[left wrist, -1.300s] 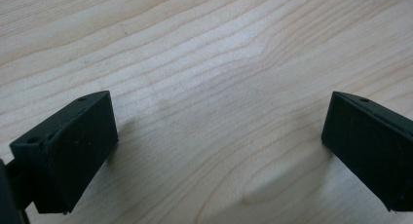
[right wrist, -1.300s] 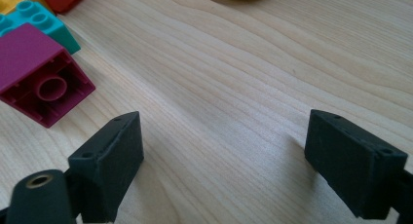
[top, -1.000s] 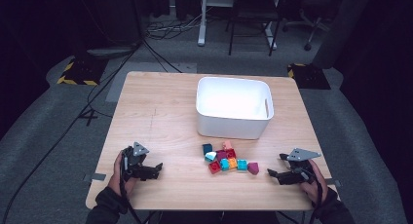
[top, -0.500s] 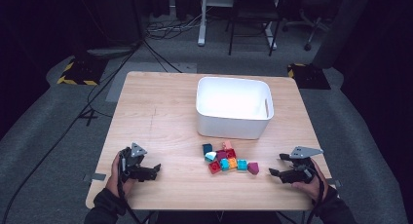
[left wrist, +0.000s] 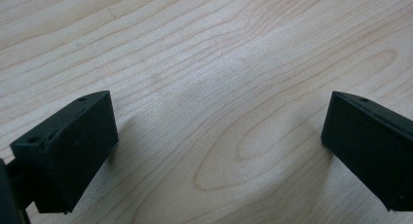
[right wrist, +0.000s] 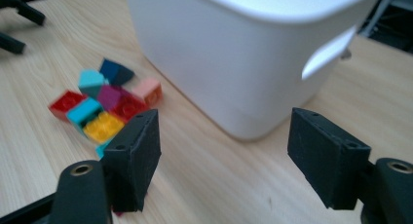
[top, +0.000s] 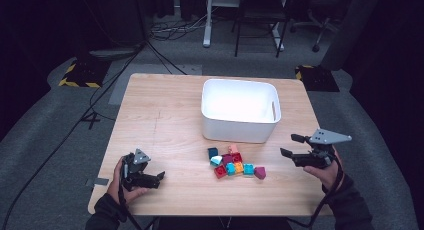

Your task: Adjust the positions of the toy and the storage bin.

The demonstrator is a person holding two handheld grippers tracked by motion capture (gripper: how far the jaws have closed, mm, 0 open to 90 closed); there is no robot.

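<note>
My table (top: 165, 115) carries a white bin (top: 240, 110) ahead of my right tongs (top: 292, 145) and slightly to their left. The cluster of coloured toy bricks (top: 235, 163) lies between my two tongs, nearer the right pair, just in front of the bin. Right tongs (right wrist: 221, 153) gape wide, empty. Left tongs (top: 159, 177) also spread wide over bare wood.

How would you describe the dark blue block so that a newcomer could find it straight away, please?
Start at the white bin in the middle of the wooden table; just in front of it, toward the person, lies a cluster of small coloured blocks. The dark blue block sits at the cluster's far left corner. It is the only navy piece, beside a light turquoise block.
</note>
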